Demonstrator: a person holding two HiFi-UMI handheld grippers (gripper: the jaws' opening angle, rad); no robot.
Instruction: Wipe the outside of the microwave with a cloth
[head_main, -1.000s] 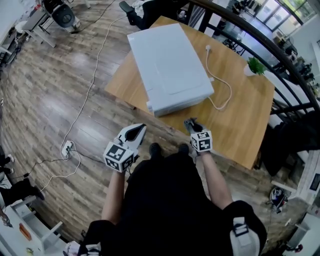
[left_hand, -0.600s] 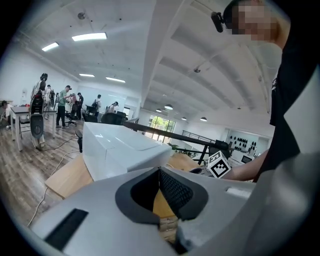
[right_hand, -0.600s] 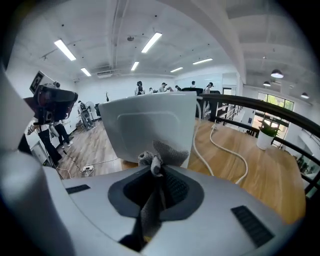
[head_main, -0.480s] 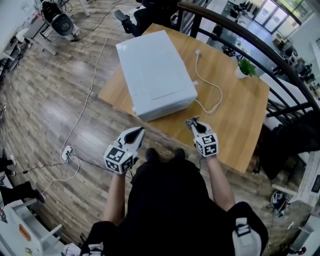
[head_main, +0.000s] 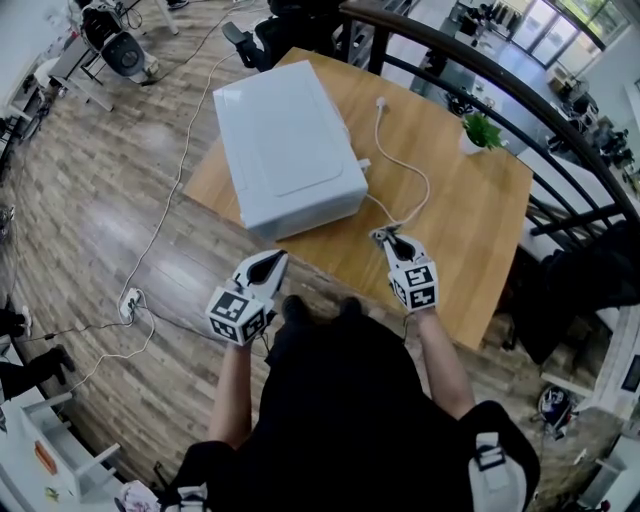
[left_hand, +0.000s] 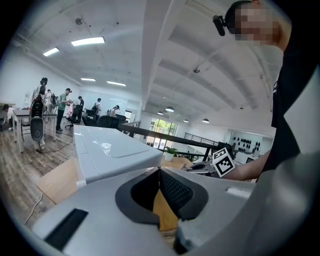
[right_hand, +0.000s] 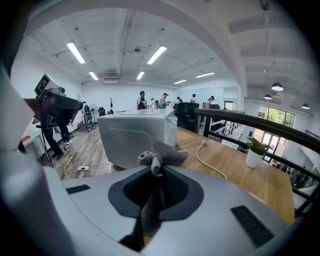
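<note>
- Fingers of the right gripper pinch the grey cloth; the left gripper is pressed closed, empty
- Best lay cloth flat on the microwave, upper centre, stroking evenly

Change over the last second: we see the microwave and the desk shifted left in the head view. The right claw and its cloth, previously at the desk's near edge, now reach the white cable's near loop. The left claw now faces the microwave's near side.
</note>
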